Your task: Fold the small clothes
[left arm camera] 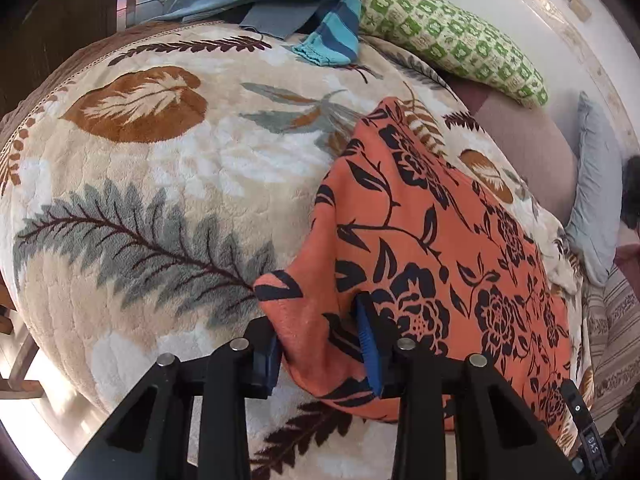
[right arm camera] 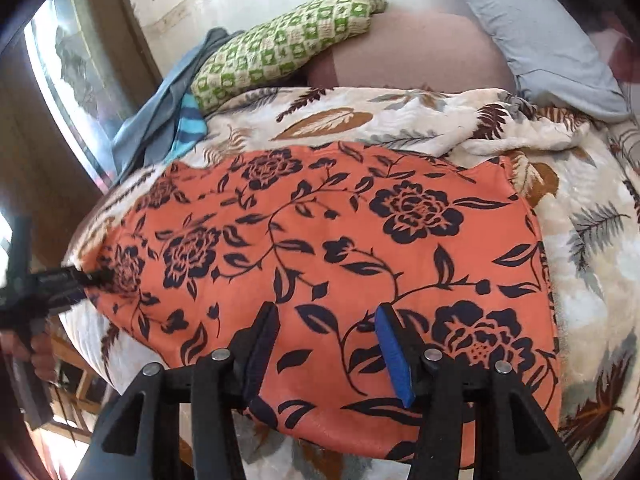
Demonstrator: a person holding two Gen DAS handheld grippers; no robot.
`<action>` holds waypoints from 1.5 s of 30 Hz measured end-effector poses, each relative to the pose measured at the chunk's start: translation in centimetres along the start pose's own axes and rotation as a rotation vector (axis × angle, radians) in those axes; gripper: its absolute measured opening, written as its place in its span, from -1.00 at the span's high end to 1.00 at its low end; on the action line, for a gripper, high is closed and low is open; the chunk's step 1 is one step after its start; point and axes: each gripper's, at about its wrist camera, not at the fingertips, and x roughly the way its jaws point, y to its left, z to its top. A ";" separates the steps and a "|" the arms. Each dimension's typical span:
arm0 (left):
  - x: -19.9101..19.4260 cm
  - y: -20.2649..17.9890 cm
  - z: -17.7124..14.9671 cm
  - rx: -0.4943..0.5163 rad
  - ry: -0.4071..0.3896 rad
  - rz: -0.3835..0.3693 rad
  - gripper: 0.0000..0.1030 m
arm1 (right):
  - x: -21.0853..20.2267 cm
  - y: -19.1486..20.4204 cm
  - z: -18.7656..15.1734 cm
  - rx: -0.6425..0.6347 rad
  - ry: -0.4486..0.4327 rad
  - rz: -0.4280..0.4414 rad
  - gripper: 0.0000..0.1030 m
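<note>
Black fingers of the left tool point(left arm camera: 322, 354) fill the bottom of its view, spread apart around a raised corner of the orange floral cloth point(left arm camera: 432, 240), not yet pinching. To fold well, both should clamp the near edge evenly. Right tool point(right arm camera: 326, 354) hovers low and level at bottom centre, also unclosed, over the cloth lying flat on the leaf-print blanket point(right arm camera: 592, 264).

Garment point(right arm camera: 340, 248) lies flat on blanket point(right arm camera: 592, 248); cushion point(right arm camera: 288, 48) and clothes pile point(right arm camera: 168, 120) sit behind it, pillow point(right arm camera: 532, 28) behind right.
</note>
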 end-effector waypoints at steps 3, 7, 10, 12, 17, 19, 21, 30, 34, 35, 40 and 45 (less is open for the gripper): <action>-0.6 -0.6 0.1 -0.003 -0.021 0.010 0.69 | -1.2 -1.0 0.8 0.030 -0.060 0.010 -0.05; -2.8 -3.7 0.3 0.109 -0.064 0.025 0.75 | -1.0 -4.0 2.4 0.139 -0.080 0.012 -0.05; -5.7 -7.6 0.1 0.230 -0.122 -0.010 0.76 | -1.5 -6.4 2.4 0.246 -0.098 -0.006 -0.05; -7.3 -10.8 -0.3 0.314 -0.144 -0.039 0.79 | -2.2 -8.5 2.1 0.338 -0.108 0.012 -0.05; -9.7 -20.6 -2.7 0.516 -0.158 -0.116 0.80 | -3.9 -13.0 1.1 0.521 -0.135 0.044 -0.05; -10.0 -24.9 -4.8 0.599 -0.145 -0.163 0.80 | -4.8 -14.8 0.5 0.582 -0.153 0.049 -0.05; -9.8 -28.8 -7.8 0.697 -0.129 -0.219 0.80 | -5.6 -16.7 0.2 0.631 -0.179 0.035 -0.05; -0.3 -33.9 -18.0 0.843 0.240 -0.226 0.68 | -8.0 -24.8 -2.2 0.805 -0.215 -0.056 -0.05; -3.8 -32.4 -16.6 0.859 0.149 -0.303 0.64 | -7.4 -24.3 -1.7 0.769 -0.201 -0.032 -0.07; -5.2 -32.1 -16.0 0.872 0.093 -0.316 0.45 | -7.2 -23.6 -1.3 0.746 -0.209 -0.001 -0.07; -9.4 -29.6 -12.6 0.876 -0.167 -0.196 -0.29 | -6.8 -17.2 1.2 0.489 -0.248 0.229 -0.07; -5.0 -26.2 -11.1 0.822 -0.080 0.019 -0.29 | -4.9 -13.2 1.4 0.412 -0.137 0.472 -0.07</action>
